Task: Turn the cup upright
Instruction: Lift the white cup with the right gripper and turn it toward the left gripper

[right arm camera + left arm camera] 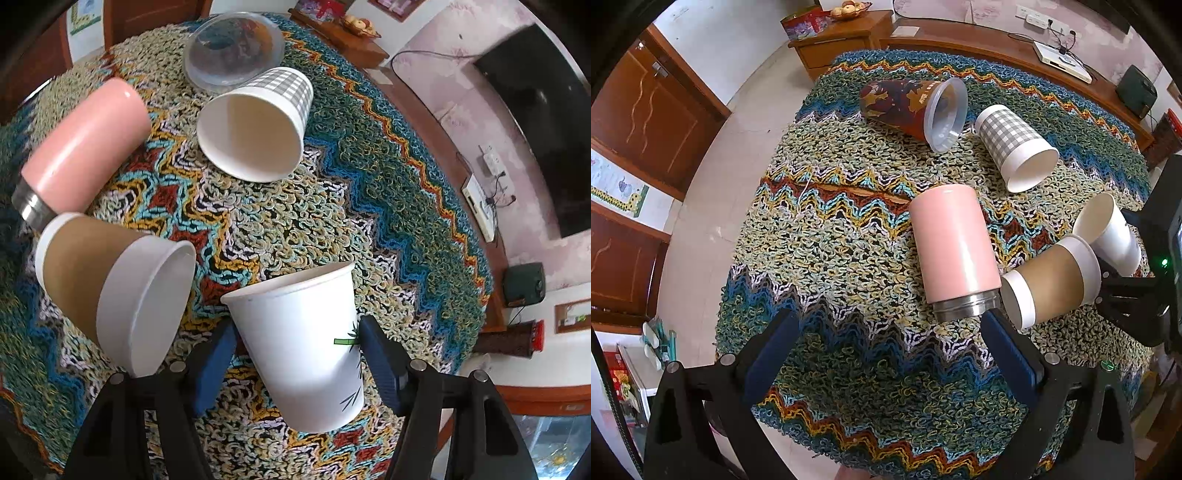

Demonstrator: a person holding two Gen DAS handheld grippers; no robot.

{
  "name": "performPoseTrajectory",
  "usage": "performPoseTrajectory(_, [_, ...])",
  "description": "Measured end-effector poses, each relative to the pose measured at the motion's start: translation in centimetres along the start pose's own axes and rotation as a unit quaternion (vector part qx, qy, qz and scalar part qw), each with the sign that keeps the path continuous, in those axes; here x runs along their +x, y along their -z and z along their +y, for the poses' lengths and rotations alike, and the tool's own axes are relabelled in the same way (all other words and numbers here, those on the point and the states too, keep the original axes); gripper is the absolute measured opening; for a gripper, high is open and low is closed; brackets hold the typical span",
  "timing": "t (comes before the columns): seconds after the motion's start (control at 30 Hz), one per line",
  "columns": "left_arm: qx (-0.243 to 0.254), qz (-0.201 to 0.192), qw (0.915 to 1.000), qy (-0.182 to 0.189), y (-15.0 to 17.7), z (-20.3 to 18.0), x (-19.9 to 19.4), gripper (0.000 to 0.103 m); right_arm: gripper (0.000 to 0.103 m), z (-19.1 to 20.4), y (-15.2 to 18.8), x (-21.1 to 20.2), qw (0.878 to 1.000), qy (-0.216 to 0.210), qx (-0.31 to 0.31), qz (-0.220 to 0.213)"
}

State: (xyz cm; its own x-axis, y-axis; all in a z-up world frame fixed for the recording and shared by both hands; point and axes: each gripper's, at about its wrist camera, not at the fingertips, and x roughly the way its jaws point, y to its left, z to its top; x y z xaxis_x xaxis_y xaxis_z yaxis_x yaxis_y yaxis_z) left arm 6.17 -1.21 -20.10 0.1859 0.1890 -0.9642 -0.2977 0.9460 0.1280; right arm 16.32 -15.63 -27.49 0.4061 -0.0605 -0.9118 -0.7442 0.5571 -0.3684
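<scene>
Several cups lie on their sides on a knitted zigzag tablecloth. A white paper cup with a green leaf print is between the fingers of my right gripper, its mouth pointing away; the jaws are closed against its sides. It shows in the left wrist view too. A brown paper cup lies just left of it. My left gripper is open and empty, just short of the steel mouth of a pink tumbler.
A grey checked paper cup and a dark leaf-patterned plastic cup lie further back. A wooden cabinet and a long wooden shelf with electronics stand behind the table. Tiled floor lies left.
</scene>
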Motion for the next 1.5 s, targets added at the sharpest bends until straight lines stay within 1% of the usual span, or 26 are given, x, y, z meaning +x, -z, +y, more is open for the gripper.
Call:
performPoseTrajectory(0.17, [-0.003, -0.003, 1.0, -0.002, 0.3, 0.2, -0.3, 0.099, 0.068, -0.7, 0.4, -0.6, 0.999, -0.012, 0.03, 0.0])
performPoseTrajectory(0.27, [-0.002, -0.006, 1.0, -0.002, 0.5, 0.2, -0.5, 0.099, 0.068, -1.6, 1.1, -1.3, 0.997, -0.027, 0.07, 0.001])
performPoseTrajectory(0.47, [0.019, -0.016, 0.9997, 0.006, 0.8, -0.4, -1.5, 0.099, 0.067, -2.9, 2.9, -3.9, 0.987, -0.053, 0.151, -0.005])
performPoseTrajectory(0.6, [0.034, -0.026, 0.999, 0.013, 1.0, -0.6, -2.3, 0.099, 0.068, -2.9, 4.1, -6.1, 0.977, -0.07, 0.199, -0.013])
performPoseTrajectory(0.77, [0.053, -0.034, 0.9977, 0.024, 1.5, -0.5, -3.0, 0.099, 0.067, -2.5, 5.1, -8.3, 0.967, -0.082, 0.241, -0.018])
performPoseTrajectory(1.0, [0.074, -0.047, 0.9954, 0.037, 2.7, 0.7, -4.0, 0.099, 0.068, -0.3, 6.1, -11.3, 0.944, -0.102, 0.312, -0.015])
performPoseTrajectory(1.1, [0.08, -0.05, 0.9948, 0.04, 3.3, 1.3, -4.2, 0.099, 0.068, 0.9, 6.5, -12.2, 0.93, -0.122, 0.347, -0.01])
performPoseTrajectory(1.23, [0.086, -0.051, 0.9941, 0.043, 4.1, 2.1, -4.0, 0.099, 0.068, 2.6, 6.9, -12.9, 0.904, -0.163, 0.396, -0.005])
performPoseTrajectory(1.27, [0.087, -0.05, 0.9939, 0.044, 4.2, 2.3, -4.0, 0.099, 0.068, 3.0, 7.1, -12.9, 0.895, -0.177, 0.41, -0.003])
performPoseTrajectory(1.3, [0.088, -0.049, 0.9938, 0.046, 4.5, 2.5, -3.8, 0.099, 0.068, 3.4, 7.2, -12.7, 0.884, -0.194, 0.426, 0.001])
performPoseTrajectory(1.43, [0.09, -0.047, 0.9934, 0.053, 5.0, 3.0, -3.1, 0.099, 0.068, 5.4, 7.7, -11.5, 0.843, -0.24, 0.48, 0.018])
performPoseTrajectory(1.5, [0.09, -0.043, 0.9934, 0.056, 5.0, 3.1, -2.7, 0.1, 0.068, 6.4, 7.9, -10.7, 0.828, -0.258, 0.497, 0.021])
